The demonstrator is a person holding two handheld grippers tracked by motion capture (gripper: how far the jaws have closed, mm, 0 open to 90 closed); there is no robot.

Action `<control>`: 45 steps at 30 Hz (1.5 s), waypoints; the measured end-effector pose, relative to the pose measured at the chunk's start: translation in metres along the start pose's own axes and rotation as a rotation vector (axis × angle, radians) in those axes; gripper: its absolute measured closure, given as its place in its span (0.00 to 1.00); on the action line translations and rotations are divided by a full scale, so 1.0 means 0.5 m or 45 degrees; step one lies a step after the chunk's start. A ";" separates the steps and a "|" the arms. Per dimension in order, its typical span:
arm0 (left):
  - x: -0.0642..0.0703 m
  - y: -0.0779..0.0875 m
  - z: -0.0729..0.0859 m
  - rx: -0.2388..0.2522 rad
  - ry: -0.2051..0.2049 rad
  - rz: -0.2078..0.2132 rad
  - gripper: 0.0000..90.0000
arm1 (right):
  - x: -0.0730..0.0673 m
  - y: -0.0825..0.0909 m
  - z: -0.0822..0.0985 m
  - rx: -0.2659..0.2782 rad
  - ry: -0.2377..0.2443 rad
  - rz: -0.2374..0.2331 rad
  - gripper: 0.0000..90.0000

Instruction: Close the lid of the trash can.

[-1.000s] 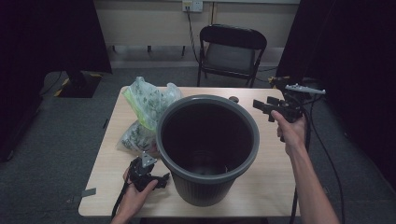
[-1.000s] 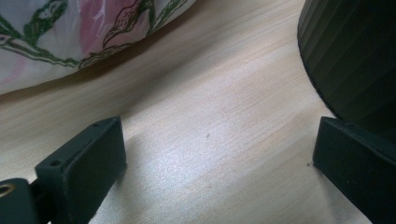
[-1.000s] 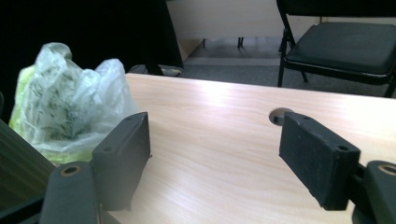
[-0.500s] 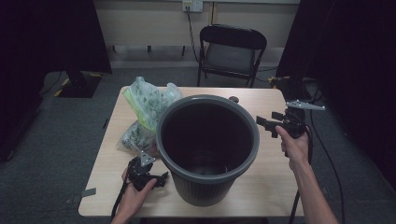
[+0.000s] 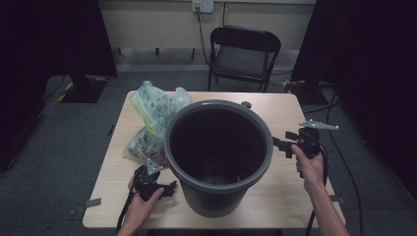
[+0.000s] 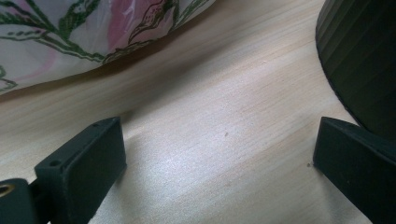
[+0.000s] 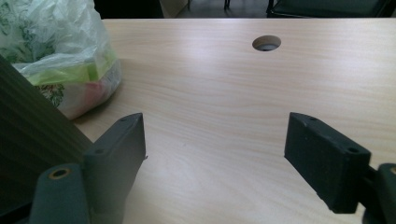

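While both hands sit low over the tabletop (image 5: pixel 275 196), one big dark bin (image 5: pixel 219 155) stands upright at its centre, mouth open to the ceiling. One bin, two tools, two plastic bags and one chair (image 5: pixel 244 51) make up the count. From the bin's middle, the left tool (image 5: pixel 169 186) lies at about eight o'clock, resting on the wood just beside the bin's ribbed wall; its jaws stand spread with only bare wood between them, so it is released. In the left gripper view the bin's wall (image 6: pixel 364 56) sits close by one jaw, though I cannot tell whether they touch. The right tool (image 5: pixel 281 146) is at about three o'clock, just beside the rim, its jaws pointing toward the bin. Those jaws have just been opening and now stand wide, nothing between them but tabletop. The printed bags (image 5: pixel 157 105) lie at ten o'clock, one heaped on the other, against the bin's side. One round cable hole (image 7: pixel 266 43) shows in the wood at twelve o'clock. The chair stands beyond the far edge.
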State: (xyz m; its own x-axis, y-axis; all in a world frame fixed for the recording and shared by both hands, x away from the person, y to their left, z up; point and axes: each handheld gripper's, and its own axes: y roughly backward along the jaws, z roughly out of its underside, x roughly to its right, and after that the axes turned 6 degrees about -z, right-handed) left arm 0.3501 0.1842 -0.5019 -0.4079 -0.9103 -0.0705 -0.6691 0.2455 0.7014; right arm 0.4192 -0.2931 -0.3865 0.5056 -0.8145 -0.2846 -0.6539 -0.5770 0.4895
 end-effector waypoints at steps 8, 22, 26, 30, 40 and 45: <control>-0.001 0.000 0.000 0.002 0.006 -0.002 0.02 | 0.001 0.002 0.048 -0.027 -0.023 0.033 0.21; -0.003 -0.001 0.000 0.003 0.013 -0.005 0.02 | 0.031 0.026 0.133 -0.126 -0.061 0.179 0.18; -0.003 -0.001 0.000 0.003 0.013 -0.005 0.02 | 0.032 0.018 0.165 -0.189 -0.048 0.201 0.18; -0.003 -0.001 0.000 0.007 0.014 0.000 0.02 | 0.030 0.005 0.186 -0.292 -0.034 0.176 0.18; -0.004 0.000 0.001 0.008 0.011 -0.002 0.02 | 0.044 -0.017 0.225 -0.298 -0.018 0.328 0.19; -0.005 -0.001 0.001 0.013 0.010 0.001 0.02 | 0.037 -0.025 0.241 -0.242 0.054 0.400 0.15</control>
State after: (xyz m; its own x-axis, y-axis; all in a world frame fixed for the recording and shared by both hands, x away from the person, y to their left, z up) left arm 0.3509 0.1864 -0.5024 -0.4034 -0.9128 -0.0642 -0.6750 0.2494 0.6944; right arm 0.3690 -0.3083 -0.4971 0.3226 -0.9444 -0.0639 -0.6667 -0.2746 0.6929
